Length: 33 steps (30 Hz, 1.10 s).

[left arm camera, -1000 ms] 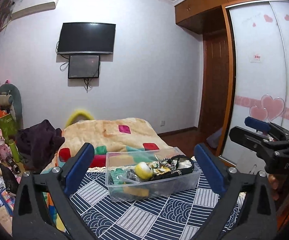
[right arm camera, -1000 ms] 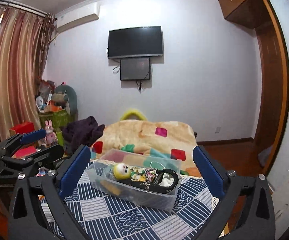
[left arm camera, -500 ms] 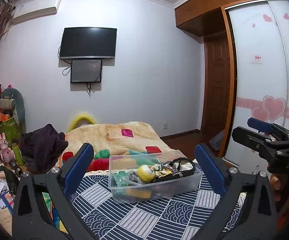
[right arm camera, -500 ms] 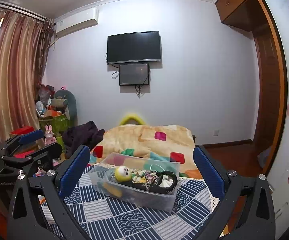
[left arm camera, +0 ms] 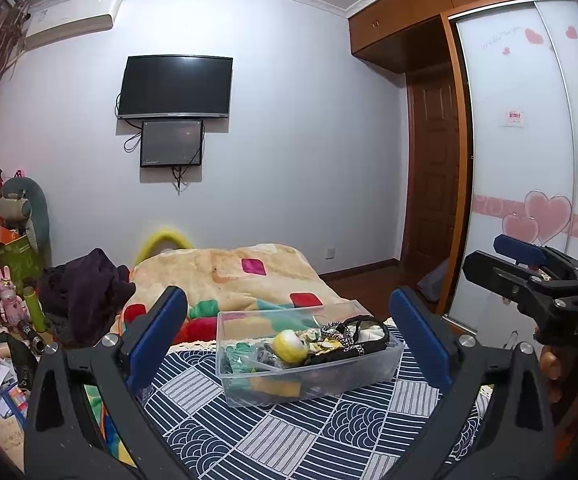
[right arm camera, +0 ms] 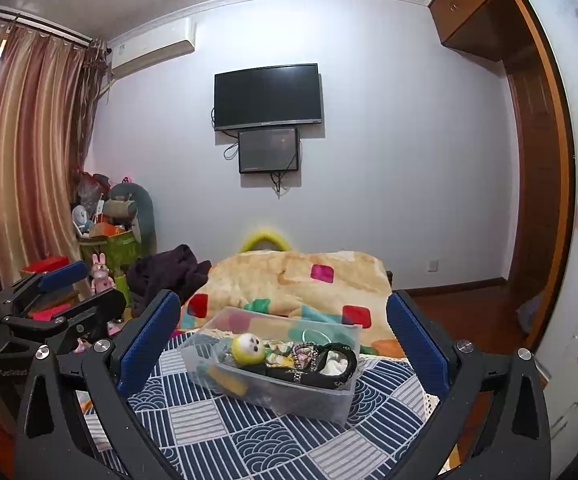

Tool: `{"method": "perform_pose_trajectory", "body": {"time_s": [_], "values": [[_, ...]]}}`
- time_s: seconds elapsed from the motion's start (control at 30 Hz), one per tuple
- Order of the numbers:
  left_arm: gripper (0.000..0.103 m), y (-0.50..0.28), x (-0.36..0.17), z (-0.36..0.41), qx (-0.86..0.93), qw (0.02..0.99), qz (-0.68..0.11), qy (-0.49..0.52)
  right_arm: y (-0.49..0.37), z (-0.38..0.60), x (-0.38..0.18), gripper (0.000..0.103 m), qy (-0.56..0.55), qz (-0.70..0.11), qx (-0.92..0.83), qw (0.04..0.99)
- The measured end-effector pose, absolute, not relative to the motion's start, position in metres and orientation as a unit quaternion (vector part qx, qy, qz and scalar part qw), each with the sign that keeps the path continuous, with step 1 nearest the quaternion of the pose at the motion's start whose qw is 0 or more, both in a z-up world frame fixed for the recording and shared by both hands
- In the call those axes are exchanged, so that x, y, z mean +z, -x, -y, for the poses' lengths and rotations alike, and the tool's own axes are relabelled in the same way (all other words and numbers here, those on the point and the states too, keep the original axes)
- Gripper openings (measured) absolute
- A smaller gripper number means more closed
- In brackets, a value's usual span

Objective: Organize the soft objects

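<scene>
My fingers [left arm camera: 157, 336] on both grippers stand wide apart, holding nothing, above a navy patterned cloth [left arm camera: 289, 432]. Left to right: curtains [right arm camera: 25, 152], wall television [right arm camera: 267, 96], wardrobe [left arm camera: 529, 140]. Soft toys fill the clear bin [right arm camera: 273, 360], centred ahead.

The right gripper [left arm camera: 529, 280] body carries the white letters "DAS" in the left wrist view. The left gripper [right arm camera: 65, 292] body bears a faint mark (it seems to start "Geo", the rest too blurred). The wardrobe [left arm camera: 517, 140] script and its small red sticker [left arm camera: 514, 117] are illegible.
</scene>
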<state>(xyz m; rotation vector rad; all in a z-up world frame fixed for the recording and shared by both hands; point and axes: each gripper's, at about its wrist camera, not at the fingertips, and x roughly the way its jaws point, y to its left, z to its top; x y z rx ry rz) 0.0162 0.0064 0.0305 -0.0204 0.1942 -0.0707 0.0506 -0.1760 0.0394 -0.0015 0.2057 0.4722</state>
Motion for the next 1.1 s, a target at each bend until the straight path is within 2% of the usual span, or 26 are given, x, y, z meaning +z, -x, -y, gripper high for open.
{"method": "perform_pose_trajectory", "body": {"time_s": [1.1], "values": [[0.103,-0.0142,0.0324,-0.0059,-0.039,0.995,-0.096,0.011,-0.0443,0.1744,0.0463,0.103,-0.002,-0.098,0.236,0.967]]}}
